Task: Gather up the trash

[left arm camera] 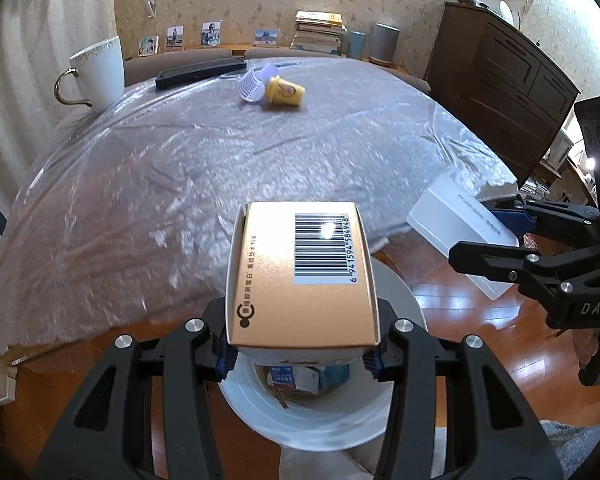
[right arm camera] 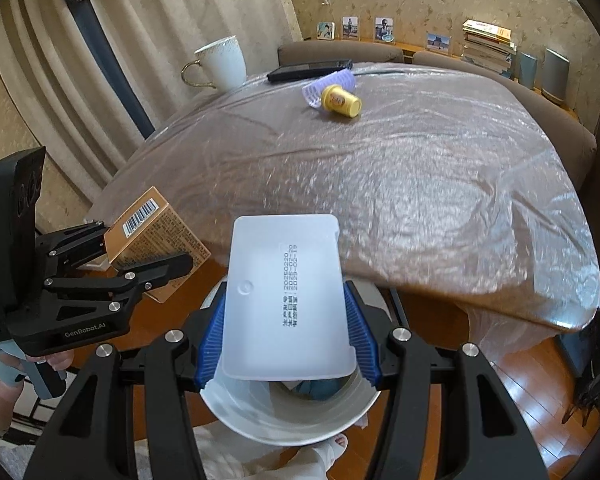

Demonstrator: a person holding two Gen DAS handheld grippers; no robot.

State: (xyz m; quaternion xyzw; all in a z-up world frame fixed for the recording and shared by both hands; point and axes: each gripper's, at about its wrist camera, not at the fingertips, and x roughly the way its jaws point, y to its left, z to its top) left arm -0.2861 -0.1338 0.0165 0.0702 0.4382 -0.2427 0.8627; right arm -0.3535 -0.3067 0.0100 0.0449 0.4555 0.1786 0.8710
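A: Left wrist view. Report the left tool [left arm camera: 300, 354] state.

B: Its blue pads are clamped on the sides of a gold rectangular cardboard carton with a barcode label [left arm camera: 302, 276]. The carton sits above the round white plastic waste bin [left arm camera: 300, 420], which stands on the wooden floor just beside the table edge and already contains scraps.

A: Surroundings?

B: The table with the clear plastic sheet over it [left arm camera: 220, 168] fills the view beyond the carton. At its far side lie a yellow paper cup on its side [left arm camera: 285, 92], touching a white ribbed plastic cup [left arm camera: 252, 86], a black flat remote-like bar [left arm camera: 200, 72] and a white mug with a gold handle [left arm camera: 98, 74]. The middle of the table is bare. A dark wooden cabinet [left arm camera: 500, 88] stands to the right.

A: Right wrist view?

B: The right tool [right arm camera: 286, 336] is closed on a flat white translucent plastic tray with printed text [right arm camera: 286, 300], held over the same bin's rim [right arm camera: 240, 412]. The left tool appears at the left, near but apart, with its carton next to the table's near edge. Open wooden floor [right arm camera: 520, 392] lies to the right of the bin.
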